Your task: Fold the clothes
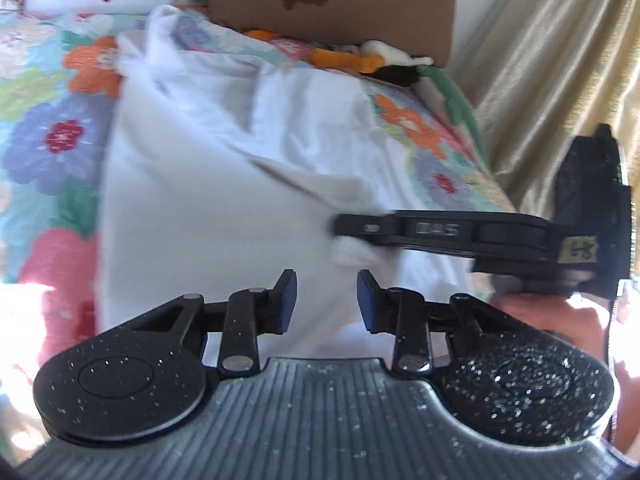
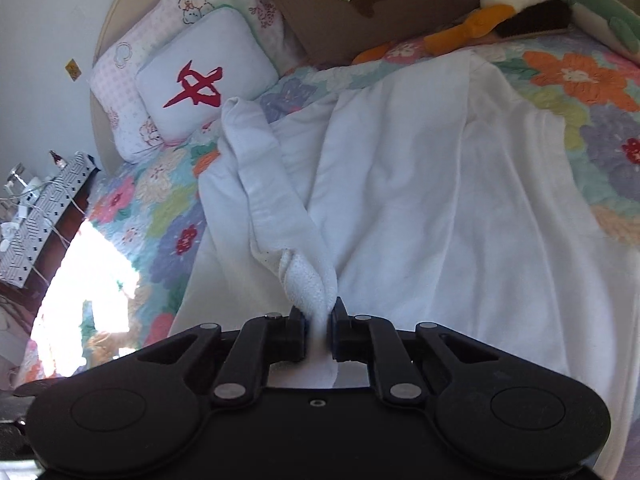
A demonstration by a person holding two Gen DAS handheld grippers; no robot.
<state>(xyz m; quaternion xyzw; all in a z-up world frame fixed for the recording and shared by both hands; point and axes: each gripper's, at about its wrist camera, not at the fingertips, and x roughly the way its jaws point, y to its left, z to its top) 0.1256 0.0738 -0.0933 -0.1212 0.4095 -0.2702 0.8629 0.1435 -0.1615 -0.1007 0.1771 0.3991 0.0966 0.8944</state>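
- The right tool [image 2: 319,330] is clamped on a twisted white sleeve [image 2: 280,204] of the white garment [image 2: 420,208]; the cloth bunches between its pads and a bit hangs out below them.
- From that tool the sleeve runs forward and to the left, lifted over the garment's body, and its far end folds over near the white cushion with a red character [image 2: 200,88].
- The garment lies spread on the floral quilt [image 2: 592,120] of the bed, ahead of both tools.
- The left tool [image 1: 327,302] stands partly apart, its blue pads [image 1: 289,300] a narrow gap from each other with nothing pinched; white cloth lies beneath.
- Just ahead and right of the left tool, the right tool [image 1: 340,227] reaches in sideways, white fabric bunched at its tip.
- A brown pillow [image 1: 332,0] sits far ahead.
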